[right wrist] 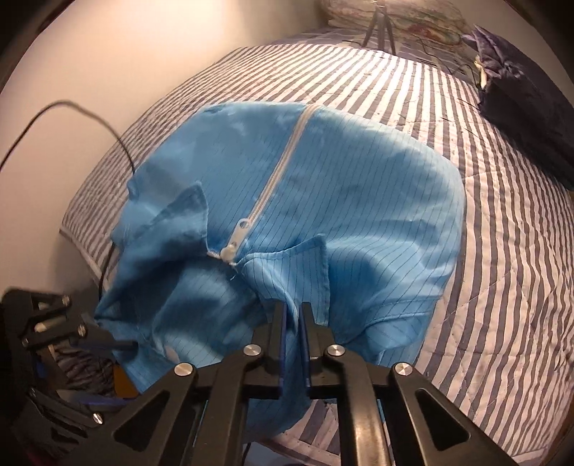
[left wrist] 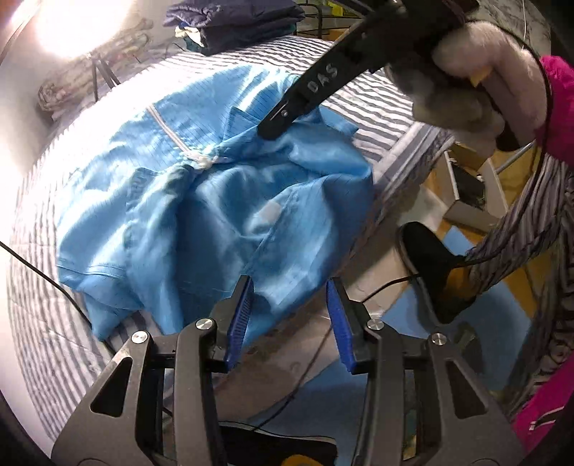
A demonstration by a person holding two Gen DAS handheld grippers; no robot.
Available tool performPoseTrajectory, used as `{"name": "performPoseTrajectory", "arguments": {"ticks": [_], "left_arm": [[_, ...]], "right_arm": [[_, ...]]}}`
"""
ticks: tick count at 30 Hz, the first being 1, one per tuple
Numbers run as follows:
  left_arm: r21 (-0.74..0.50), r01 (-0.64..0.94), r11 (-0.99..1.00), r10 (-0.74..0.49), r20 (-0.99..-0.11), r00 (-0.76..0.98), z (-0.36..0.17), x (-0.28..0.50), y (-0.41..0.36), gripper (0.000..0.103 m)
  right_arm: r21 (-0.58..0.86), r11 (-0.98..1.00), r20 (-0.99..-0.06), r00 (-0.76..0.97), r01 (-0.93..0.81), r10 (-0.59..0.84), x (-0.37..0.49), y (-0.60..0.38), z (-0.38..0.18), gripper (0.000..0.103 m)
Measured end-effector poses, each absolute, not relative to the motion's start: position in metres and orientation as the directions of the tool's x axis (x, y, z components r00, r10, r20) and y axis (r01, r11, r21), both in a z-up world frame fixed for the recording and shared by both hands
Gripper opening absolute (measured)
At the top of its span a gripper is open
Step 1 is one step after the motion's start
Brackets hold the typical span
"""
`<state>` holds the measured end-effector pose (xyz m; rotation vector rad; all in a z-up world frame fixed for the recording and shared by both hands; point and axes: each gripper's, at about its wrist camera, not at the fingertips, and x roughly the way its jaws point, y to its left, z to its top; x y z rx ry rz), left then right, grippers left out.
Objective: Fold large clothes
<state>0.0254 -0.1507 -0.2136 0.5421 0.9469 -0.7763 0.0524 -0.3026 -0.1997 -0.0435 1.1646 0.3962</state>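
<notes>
Navy bundle (right wrist: 531, 118) runs off the right edge.

A bed with a grey-and-white striped quilt (right wrist: 484, 251) fills the room's middle. A plain pale wall (right wrist: 143, 71) rises at ten o'clock, washed by warm light. Pillows (right wrist: 394, 14) lie at twelve o'clock. Blue and yellow floor mats (left wrist: 502, 322) show at four o'clock.

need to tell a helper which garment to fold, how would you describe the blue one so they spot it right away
On the striped bedspread two lots of clothing lie. The blue jacket is spread near the bed's edge, crumpled at the collar. Its white zipper and light shiny cloth set it apart from the folded dark navy pile farther back.
</notes>
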Motion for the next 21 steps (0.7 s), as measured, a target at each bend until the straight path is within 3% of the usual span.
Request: {"name": "performPoseTrajectory", "arguments": {"ticks": [2, 4, 12, 17, 19, 20, 21], "left_arm": [[0.109, 0.765, 0.635, -0.323, -0.862, 0.391, -0.215, 0.031, -0.148, 0.041], [0.084, 0.757, 0.648, -0.342, -0.856, 0.388, -0.214, 0.036, -0.143, 0.006], [0.077, 0.77, 0.633, -0.379, -0.837, 0.395, -0.206, 0.027, -0.132, 0.0], [0.078, 0.774, 0.628, -0.364, -0.85, 0.381, -0.215, 0.024, -0.131, 0.0], [0.027, 0.767, 0.641, -0.381, -0.856, 0.348, -0.211, 0.026, -0.128, 0.001], [-0.01, 0.761, 0.649, -0.401, -0.854, 0.332, -0.206, 0.027, -0.124, 0.004], [-0.051, 0.754, 0.655, -0.426, -0.849, 0.312, -0.201, 0.03, -0.12, 0.007]], "right_arm": [[0.181, 0.932, -0.897, 0.335, -0.313, 0.287, 0.055, -0.305, -0.199, 0.002], [0.176, 0.934, -0.896, 0.344, -0.31, 0.283, 0.056, -0.305, -0.197, 0.002], [0.171, 0.955, -0.873, 0.411, -0.243, 0.262, 0.064, -0.317, -0.19, 0.0], [0.316, 0.916, -0.827, 0.4, -0.247, 0.394, 0.066, -0.328, -0.188, 0.0], [0.417, 0.861, -0.773, 0.384, -0.293, 0.505, 0.061, -0.331, -0.182, 0.009], [0.454, 0.834, -0.742, 0.387, -0.312, 0.548, 0.056, -0.335, -0.176, 0.024], [0.457, 0.829, -0.723, 0.409, -0.321, 0.557, 0.051, -0.339, -0.17, 0.03]]}}
